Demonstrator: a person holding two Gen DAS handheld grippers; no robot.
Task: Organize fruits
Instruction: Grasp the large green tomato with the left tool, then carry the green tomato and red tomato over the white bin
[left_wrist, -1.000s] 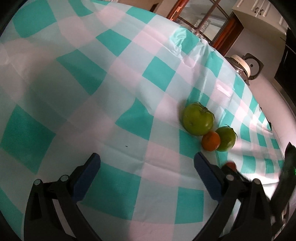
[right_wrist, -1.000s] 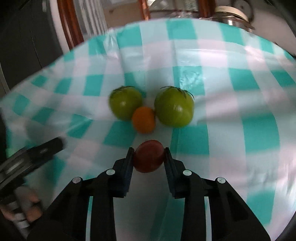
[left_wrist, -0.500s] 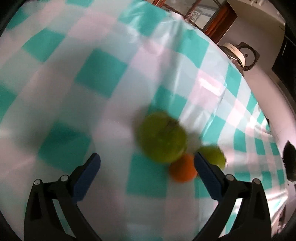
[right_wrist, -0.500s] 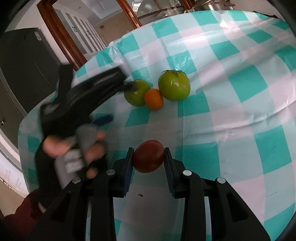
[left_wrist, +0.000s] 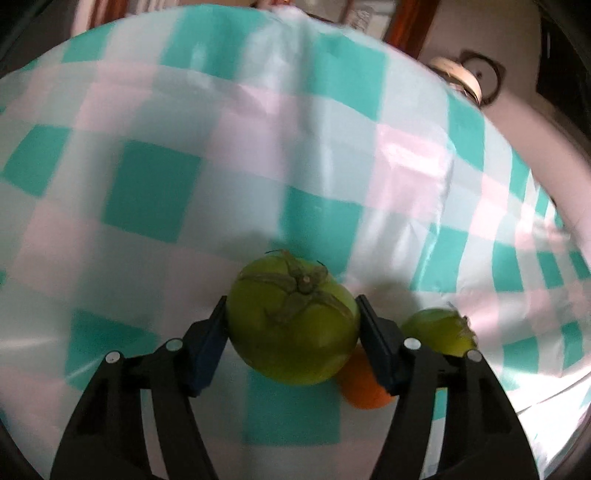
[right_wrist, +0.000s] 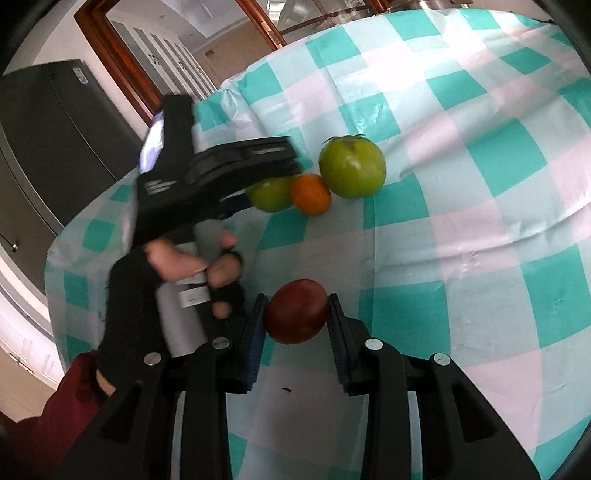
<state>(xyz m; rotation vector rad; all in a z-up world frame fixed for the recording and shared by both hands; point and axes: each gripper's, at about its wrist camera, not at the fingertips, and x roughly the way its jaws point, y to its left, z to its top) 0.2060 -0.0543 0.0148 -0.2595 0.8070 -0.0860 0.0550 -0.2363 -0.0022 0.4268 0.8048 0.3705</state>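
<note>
Green and glossy, the large green tomato (left_wrist: 293, 325) sits between the pads of the left hand-held gripper (left_wrist: 291, 332), its dried star-shaped calyx facing up; the pads flank its widest part and look to be touching or nearly touching the skin, though from the right wrist view the left tool appears to hang beside the smaller green tomato (right_wrist: 271, 192), so I cannot tell whether it is clamped yet. I judge this fruit firm, moderately heavy, smooth enough to slip, and best taken across its equator with gentle pressure, clear of the stem. It rests on the checked teal, pink and white cloth of the worktop (left_wrist: 155, 192), touching the small orange fruit (left_wrist: 364, 384), which looks like a mandarin with a softer, grippier rind. The smaller green tomato lies just beyond that. The right hand-held gripper (right_wrist: 297, 321) is clamped on a dark red tomato (right_wrist: 297, 321), held at its sides above the cloth, well apart from the cluster; being ripe, it probably bruises easily.
</note>
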